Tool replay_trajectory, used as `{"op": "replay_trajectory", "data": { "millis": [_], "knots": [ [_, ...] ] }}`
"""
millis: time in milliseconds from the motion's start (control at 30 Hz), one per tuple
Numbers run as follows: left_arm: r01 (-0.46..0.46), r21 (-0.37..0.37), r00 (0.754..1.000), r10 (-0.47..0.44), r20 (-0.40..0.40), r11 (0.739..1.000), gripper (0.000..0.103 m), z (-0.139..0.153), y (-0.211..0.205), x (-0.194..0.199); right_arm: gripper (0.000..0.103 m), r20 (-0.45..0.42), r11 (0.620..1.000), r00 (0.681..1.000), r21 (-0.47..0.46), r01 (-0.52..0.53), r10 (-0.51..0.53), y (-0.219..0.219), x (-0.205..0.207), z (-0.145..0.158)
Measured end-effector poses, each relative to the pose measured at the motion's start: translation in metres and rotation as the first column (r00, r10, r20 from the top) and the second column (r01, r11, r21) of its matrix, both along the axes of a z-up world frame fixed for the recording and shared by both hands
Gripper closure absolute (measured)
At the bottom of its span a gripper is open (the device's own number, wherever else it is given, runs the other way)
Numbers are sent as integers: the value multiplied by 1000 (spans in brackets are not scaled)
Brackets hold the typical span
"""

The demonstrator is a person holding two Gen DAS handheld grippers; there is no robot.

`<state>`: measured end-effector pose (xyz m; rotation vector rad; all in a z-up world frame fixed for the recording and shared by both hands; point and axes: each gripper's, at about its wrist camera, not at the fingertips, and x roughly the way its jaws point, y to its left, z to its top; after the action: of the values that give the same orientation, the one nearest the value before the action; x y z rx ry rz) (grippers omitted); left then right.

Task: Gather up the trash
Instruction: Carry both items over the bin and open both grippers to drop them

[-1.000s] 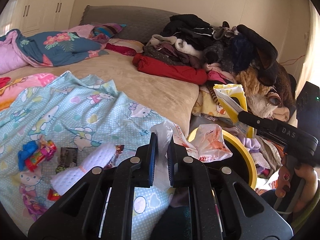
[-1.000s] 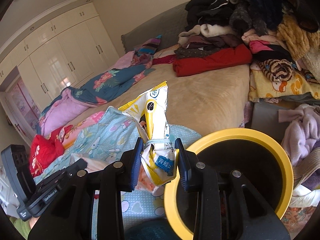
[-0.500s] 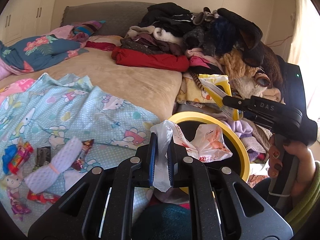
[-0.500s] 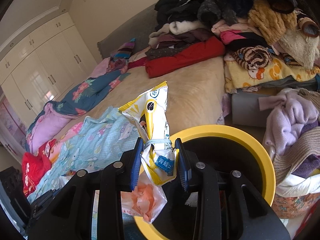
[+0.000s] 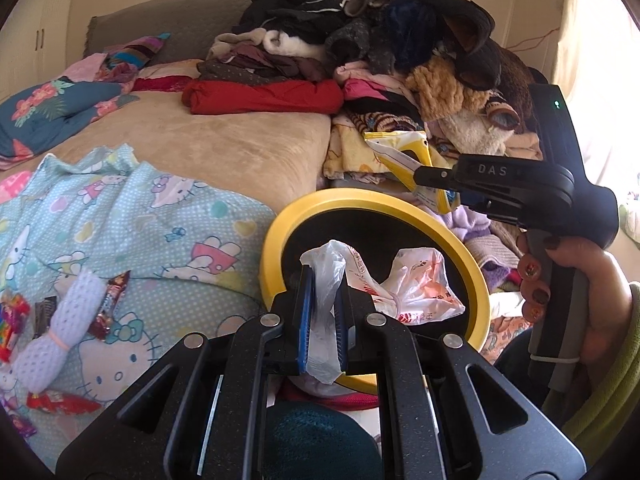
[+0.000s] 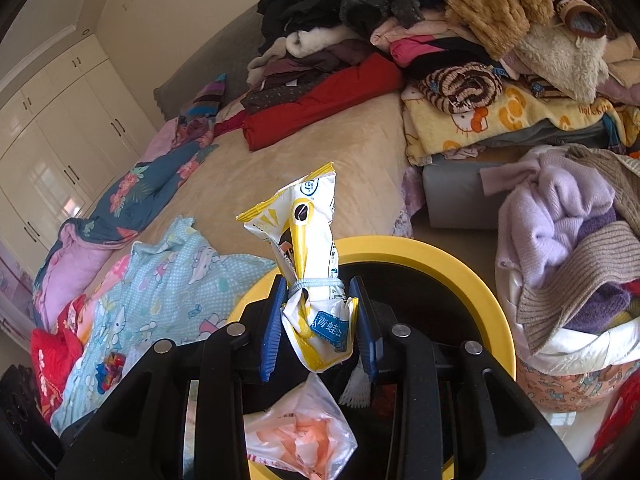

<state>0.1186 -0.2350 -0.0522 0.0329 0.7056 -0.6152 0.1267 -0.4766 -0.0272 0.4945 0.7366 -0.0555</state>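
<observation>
My left gripper (image 5: 322, 309) is shut on a crumpled white plastic bag (image 5: 404, 282) with orange print, held over the black bin with a yellow rim (image 5: 384, 200). The bag also shows in the right wrist view (image 6: 298, 436), hanging over the bin (image 6: 460, 256). My right gripper (image 6: 318, 322) is shut on a yellow and white snack packet (image 6: 310, 240) tied with a band, held above the bin's rim. From the left wrist view the right gripper (image 5: 434, 174) holds the packet (image 5: 404, 152) beyond the far rim.
Candy wrappers (image 5: 108, 308) and a white mesh roll (image 5: 60, 332) lie on the Hello Kitty sheet (image 5: 132, 216) at left. A pile of clothes (image 5: 360, 60) covers the bed's far right. A basket of knitwear (image 6: 576, 264) stands right of the bin.
Both grippers have moved right from the bed toward the bin, each carrying its piece of trash. The plastic bag now hangs over the bin's opening.
</observation>
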Motion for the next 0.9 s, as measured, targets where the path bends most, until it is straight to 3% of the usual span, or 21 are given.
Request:
{"op": "replay_trajectory", "data": {
  "millis": [300,900],
  "knots": [
    [49,33,998,-48,-26,998,97,-19,-22,1,72,-49,999,998,35,33,-32,-16,4,-16],
    [48,16,998,-48,-48,999,96,-29,-38,21,69,-101,994,994,96,47,-37,-26,11,-30]
  ]
}}
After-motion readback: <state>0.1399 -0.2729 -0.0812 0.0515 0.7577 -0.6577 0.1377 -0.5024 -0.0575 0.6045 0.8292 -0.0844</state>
